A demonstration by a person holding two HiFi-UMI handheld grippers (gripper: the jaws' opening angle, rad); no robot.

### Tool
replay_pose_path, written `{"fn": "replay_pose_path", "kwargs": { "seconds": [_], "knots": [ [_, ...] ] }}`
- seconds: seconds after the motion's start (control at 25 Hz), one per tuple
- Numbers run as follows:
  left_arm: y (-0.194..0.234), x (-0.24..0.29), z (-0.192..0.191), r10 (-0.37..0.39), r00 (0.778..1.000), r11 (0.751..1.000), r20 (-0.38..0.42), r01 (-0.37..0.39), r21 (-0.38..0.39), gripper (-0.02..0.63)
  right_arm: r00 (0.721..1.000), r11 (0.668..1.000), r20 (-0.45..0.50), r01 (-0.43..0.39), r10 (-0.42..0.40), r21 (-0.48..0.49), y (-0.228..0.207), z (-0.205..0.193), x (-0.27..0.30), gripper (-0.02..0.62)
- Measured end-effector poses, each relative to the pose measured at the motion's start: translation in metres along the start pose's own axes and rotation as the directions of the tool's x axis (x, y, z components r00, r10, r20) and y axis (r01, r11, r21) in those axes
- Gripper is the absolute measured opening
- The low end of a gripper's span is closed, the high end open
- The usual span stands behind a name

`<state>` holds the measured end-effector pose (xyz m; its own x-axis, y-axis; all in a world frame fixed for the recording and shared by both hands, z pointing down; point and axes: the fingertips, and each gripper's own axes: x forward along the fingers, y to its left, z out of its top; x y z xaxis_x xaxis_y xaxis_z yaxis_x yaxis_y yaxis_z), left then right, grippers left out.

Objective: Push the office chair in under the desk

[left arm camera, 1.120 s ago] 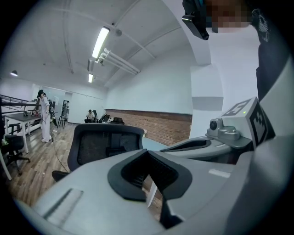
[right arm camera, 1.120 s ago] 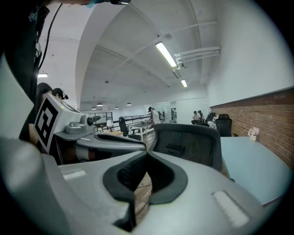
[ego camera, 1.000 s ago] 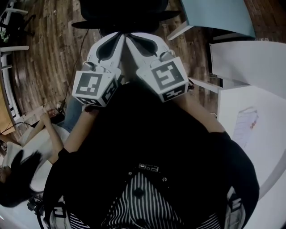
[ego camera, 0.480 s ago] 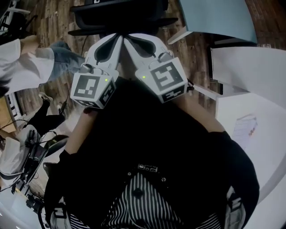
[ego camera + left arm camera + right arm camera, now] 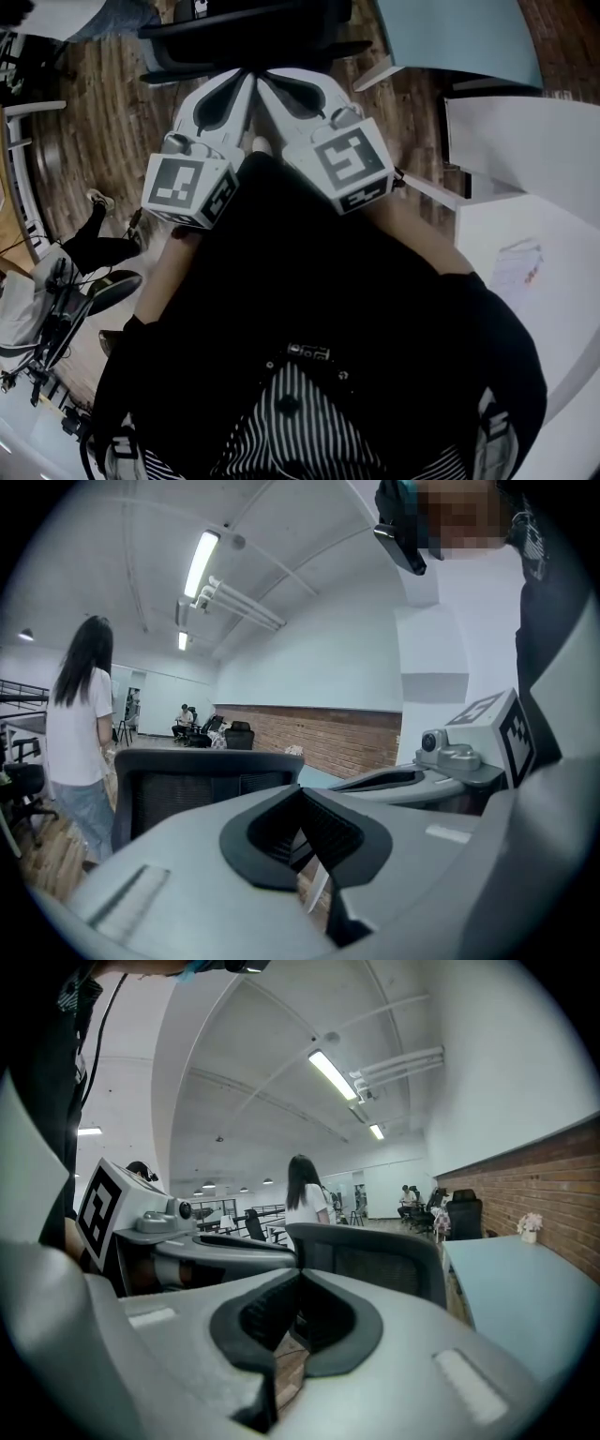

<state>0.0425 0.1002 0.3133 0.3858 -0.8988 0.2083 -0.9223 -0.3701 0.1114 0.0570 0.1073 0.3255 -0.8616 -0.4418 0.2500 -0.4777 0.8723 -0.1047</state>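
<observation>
Here the left gripper (image 5: 246, 82) and right gripper (image 5: 265, 84) were both clenched shut on nothing, tips side by side, just near of the office chair (image 5: 246, 33) at the far edge. The desk (image 5: 459, 33) lay to the far right, apart from it. A push from two narrow tips so close together might swivel the chair away from the desk, or the tips might slip off its back.

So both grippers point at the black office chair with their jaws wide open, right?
Not quite: the jaws are shut, with nothing between them. In the left gripper view the left gripper has them pressed together, and the right gripper view shows the same for the right gripper. Both do point at the black office chair.
</observation>
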Motion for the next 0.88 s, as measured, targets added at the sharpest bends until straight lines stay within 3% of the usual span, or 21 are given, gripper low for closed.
{"fn": "replay_pose_path", "kwargs": {
  "seconds": [0.24, 0.44, 0.72, 0.88],
  "knots": [
    [-0.049, 0.003, -0.004, -0.033, 0.999, 0.999, 0.014, 0.032, 0.032, 0.002, 0.999, 0.999, 0.028, 0.030, -0.030, -0.014, -0.007, -0.012, -0.047, 0.002],
    [-0.063, -0.005, 0.003, -0.062, 0.997, 0.995, 0.051, 0.058, 0.075, 0.002, 0.994, 0.996, 0.064, 0.087, -0.085, -0.028, -0.004, -0.002, -0.058, 0.002],
    [-0.041, -0.002, 0.005, -0.121, 0.990, 0.990, 0.068, 0.115, 0.082, 0.002, 0.989, 0.990, 0.060, 0.135, -0.132, -0.051, -0.004, 0.005, -0.041, 0.002],
    [0.027, 0.002, 0.029, -0.136, 0.989, 0.989, 0.059, 0.133, 0.058, 0.003, 0.987, 0.986, 0.039, 0.158, -0.156, -0.047, -0.004, 0.037, 0.024, 0.002]
  ]
}}
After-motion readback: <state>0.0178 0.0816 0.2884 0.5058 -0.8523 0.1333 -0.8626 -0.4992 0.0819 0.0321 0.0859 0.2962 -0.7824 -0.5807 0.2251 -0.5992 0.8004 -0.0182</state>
